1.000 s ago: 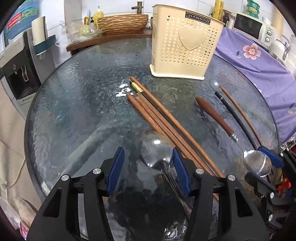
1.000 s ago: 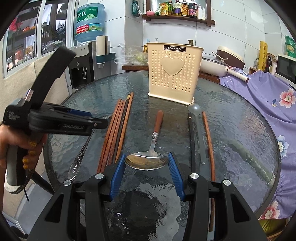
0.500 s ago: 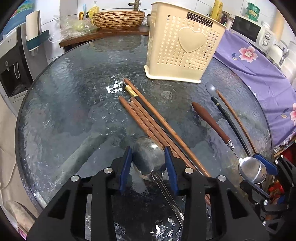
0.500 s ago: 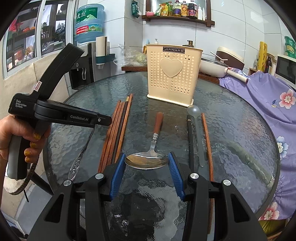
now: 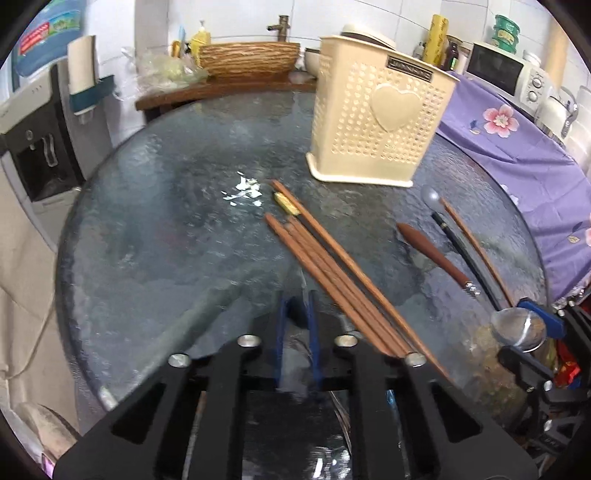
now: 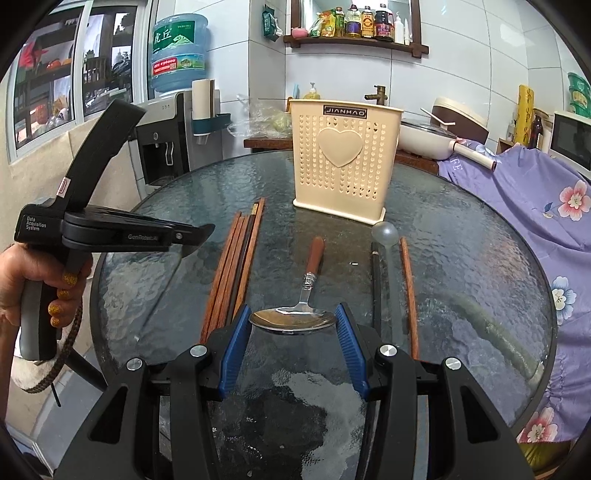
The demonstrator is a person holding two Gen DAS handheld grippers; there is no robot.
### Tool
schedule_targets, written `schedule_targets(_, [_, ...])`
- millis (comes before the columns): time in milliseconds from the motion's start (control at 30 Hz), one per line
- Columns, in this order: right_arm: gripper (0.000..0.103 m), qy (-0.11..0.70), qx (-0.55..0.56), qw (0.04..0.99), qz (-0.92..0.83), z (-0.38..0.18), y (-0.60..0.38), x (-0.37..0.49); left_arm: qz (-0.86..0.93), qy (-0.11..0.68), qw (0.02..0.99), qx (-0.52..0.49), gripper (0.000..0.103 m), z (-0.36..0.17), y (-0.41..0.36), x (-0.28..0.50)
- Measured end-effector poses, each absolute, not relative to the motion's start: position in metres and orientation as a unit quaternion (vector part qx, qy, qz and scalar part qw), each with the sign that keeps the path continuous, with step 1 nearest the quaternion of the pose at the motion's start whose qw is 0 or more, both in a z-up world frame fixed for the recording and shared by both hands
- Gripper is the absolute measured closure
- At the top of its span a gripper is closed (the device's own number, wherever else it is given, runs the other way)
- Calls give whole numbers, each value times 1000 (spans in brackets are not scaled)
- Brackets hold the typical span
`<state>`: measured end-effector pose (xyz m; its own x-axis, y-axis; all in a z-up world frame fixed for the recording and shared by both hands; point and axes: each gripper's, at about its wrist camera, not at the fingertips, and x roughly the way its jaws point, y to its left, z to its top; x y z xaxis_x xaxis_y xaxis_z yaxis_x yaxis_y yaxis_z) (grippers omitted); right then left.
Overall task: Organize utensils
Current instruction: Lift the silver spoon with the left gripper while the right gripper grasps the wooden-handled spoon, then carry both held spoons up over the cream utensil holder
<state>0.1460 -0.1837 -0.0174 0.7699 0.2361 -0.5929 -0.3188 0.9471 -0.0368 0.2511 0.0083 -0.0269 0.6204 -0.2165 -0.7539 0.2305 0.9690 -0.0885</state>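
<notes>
- Where the left view begins, the left gripper (image 5: 298, 314) has just been closing its jaws and now has them clenched on a thin metal edge, apparently the silver spoon (image 5: 303, 290) turned on its side. The picture is blurred there.
- Nearest in the right view, the right gripper (image 6: 291, 332) has its jaws either side of the bowl of the wood-handled spoon (image 6: 295, 319). Whether the pads press on it I cannot tell.
- That spoon lies on the glass bench (image 6: 461, 258), its handle pointing at the cream holder (image 6: 343, 162).
- Left of the holder's front lies a bundle of brown chopsticks (image 6: 236, 266).
- Right of its front lie a black chopstick (image 6: 376, 280), a clear spoon (image 6: 385, 232) and a single brown chopstick (image 6: 408, 288), side by side.
- The holder stands upright at the far part of the bench. Neither view shows inside it, and nothing rises above its rim.
- Only the right view shows a person's hand (image 6: 14, 280) gripping the left tool's handle, and a shelf of bottles (image 6: 354, 26) above the holder.
- Only the left view shows white flecks (image 5: 243, 192) on the glass left of the holder, and a woven basket (image 5: 247, 59) behind it.
</notes>
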Motion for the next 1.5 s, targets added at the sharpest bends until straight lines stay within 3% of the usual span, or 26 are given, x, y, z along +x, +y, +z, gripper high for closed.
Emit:
schedule_targets(533, [57,287,-78,943,152,-5,-184,148,-128,382,915,-33,101,-13,23,242])
schedule_targets(1100, [57,287,-56,936,197,38,-196,172,-150,226,962,-36,101,47,9,215])
schedule_targets(1500, [57,288,-72,930,215,68,-197,191,-163,193,967,-34,101,62,1,214])
